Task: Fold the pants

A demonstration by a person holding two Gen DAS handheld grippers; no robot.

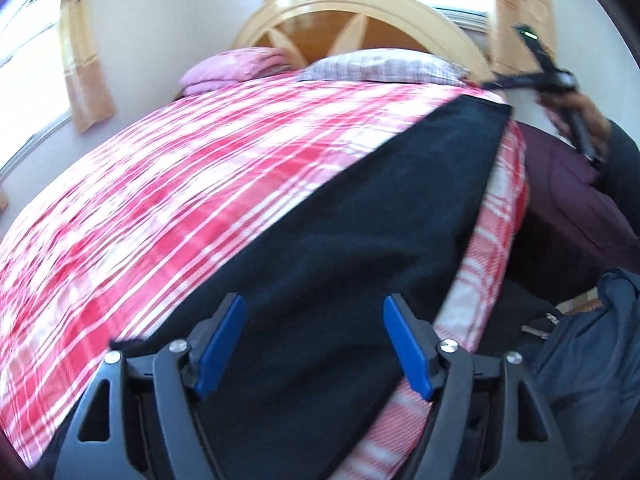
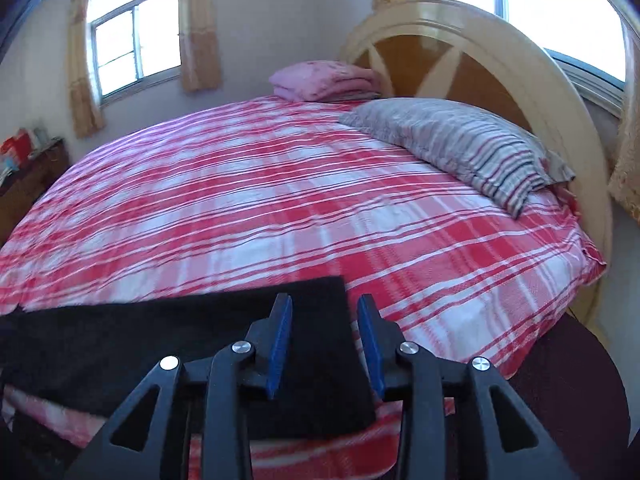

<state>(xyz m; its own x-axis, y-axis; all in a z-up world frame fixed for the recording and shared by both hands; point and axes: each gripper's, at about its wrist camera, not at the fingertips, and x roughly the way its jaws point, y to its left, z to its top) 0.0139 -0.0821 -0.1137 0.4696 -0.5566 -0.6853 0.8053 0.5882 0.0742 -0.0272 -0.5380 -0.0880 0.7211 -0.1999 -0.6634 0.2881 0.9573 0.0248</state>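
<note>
Dark navy pants (image 1: 360, 208) lie stretched flat along the near edge of a bed with a red and white plaid sheet (image 1: 200, 168). My left gripper (image 1: 314, 306) is open, its blue pads spread above one end of the pants. In the right wrist view the pants (image 2: 180, 332) end squarely below my right gripper (image 2: 324, 304), which is open with nothing between its pads. The right gripper also shows in the left wrist view (image 1: 556, 80), held in a hand above the far end of the pants.
A striped grey pillow (image 2: 460, 148) and folded pink bedding (image 2: 324, 80) lie by the arched wooden headboard (image 2: 500, 60). A wooden side table (image 2: 28, 172) stands left of the bed. Dark blue fabric (image 1: 592, 360) hangs off the bed edge at right.
</note>
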